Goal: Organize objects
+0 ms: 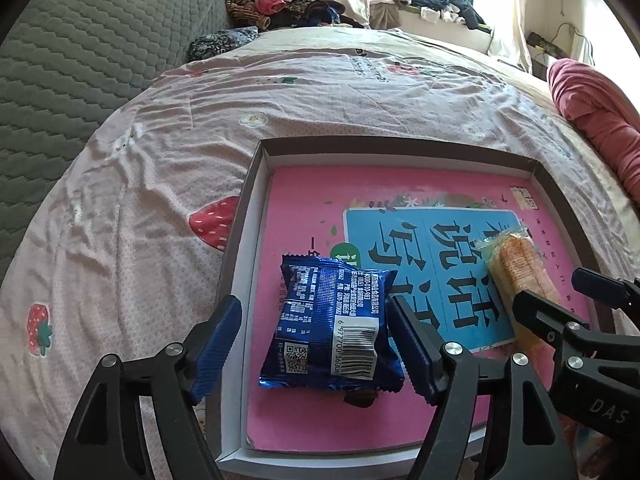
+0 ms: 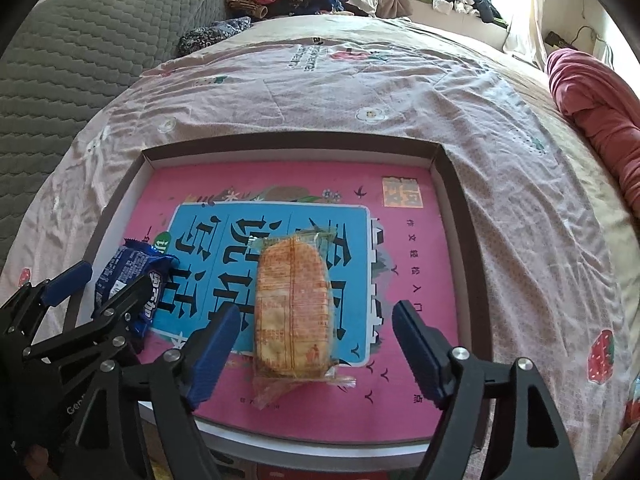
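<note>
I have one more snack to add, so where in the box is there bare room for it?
The box's far half, between its far wall and both snacks, is bare. So is the strip right of the orange cracker pack. The near left is crowded: blue packet, left gripper, right gripper.

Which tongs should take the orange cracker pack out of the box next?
Right. The right tongs are open and straddle the orange cracker pack in the box. The left tongs are open around the blue snack packet, off to the side.
</note>
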Tool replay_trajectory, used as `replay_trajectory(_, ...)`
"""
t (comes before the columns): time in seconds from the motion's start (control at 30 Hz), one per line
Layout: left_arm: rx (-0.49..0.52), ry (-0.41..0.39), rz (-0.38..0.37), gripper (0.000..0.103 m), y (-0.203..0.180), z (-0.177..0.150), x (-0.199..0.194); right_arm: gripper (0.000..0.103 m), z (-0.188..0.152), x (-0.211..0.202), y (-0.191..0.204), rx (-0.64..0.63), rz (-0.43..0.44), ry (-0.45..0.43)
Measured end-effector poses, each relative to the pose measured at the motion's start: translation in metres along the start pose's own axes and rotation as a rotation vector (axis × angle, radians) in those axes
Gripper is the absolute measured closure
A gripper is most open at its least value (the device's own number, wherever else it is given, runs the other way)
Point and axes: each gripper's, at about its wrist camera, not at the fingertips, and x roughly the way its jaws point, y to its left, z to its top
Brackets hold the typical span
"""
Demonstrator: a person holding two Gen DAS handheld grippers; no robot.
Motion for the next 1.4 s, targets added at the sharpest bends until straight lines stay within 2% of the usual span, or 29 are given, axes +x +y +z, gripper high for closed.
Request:
replay_trajectory(0.5, -0.014, 0.006, -0.029, 0.024, 0.009, 0.004, -0.023, 0.014, 0.002, -0.023, 0.001, -0.003, -0.005, -0.016)
replay_trajectory(1.4, -0.008, 0.027, -0.083, 0.017, 0.019, -0.003, -0.077, 0.012, -0.010, -0.093, 0.007, -0.008, 0.015, -0.069)
